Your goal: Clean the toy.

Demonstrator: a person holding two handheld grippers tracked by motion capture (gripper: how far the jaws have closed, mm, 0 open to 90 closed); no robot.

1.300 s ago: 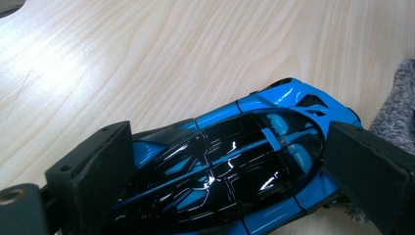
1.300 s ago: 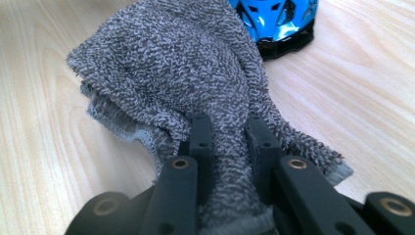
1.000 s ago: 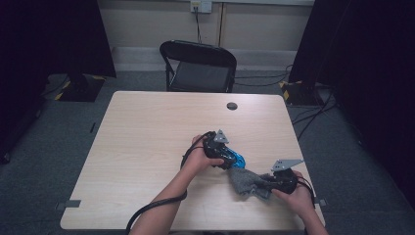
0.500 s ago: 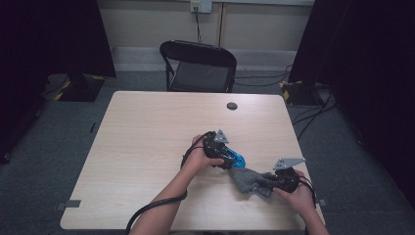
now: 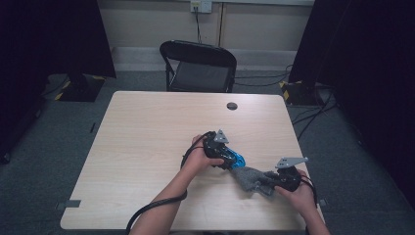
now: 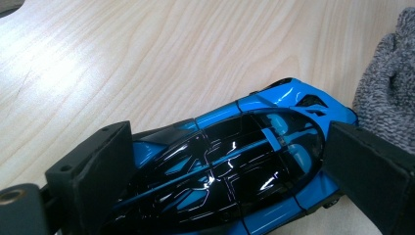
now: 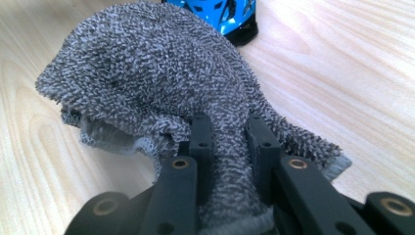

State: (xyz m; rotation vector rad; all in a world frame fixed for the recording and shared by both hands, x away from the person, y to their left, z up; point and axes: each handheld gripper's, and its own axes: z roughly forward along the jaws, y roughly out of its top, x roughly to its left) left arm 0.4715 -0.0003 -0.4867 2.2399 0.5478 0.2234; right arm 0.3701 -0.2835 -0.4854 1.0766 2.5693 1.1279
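I'm pinching the grey towel (image 7: 161,88) in my right gripper (image 7: 230,134) | left gripper (image 6: 220,161) clamping the blue toy car (image 6: 235,161) | risk: hard wiping, car slipping.

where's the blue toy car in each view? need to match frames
High view: blue toy car lies right of centre on the table, at the left gripper.
Left gripper view: car lies lower centre, between the jaws.
Right gripper view: car sits at the top edge, behind the cloth.
Shared landmark: grey cloth beside the car.
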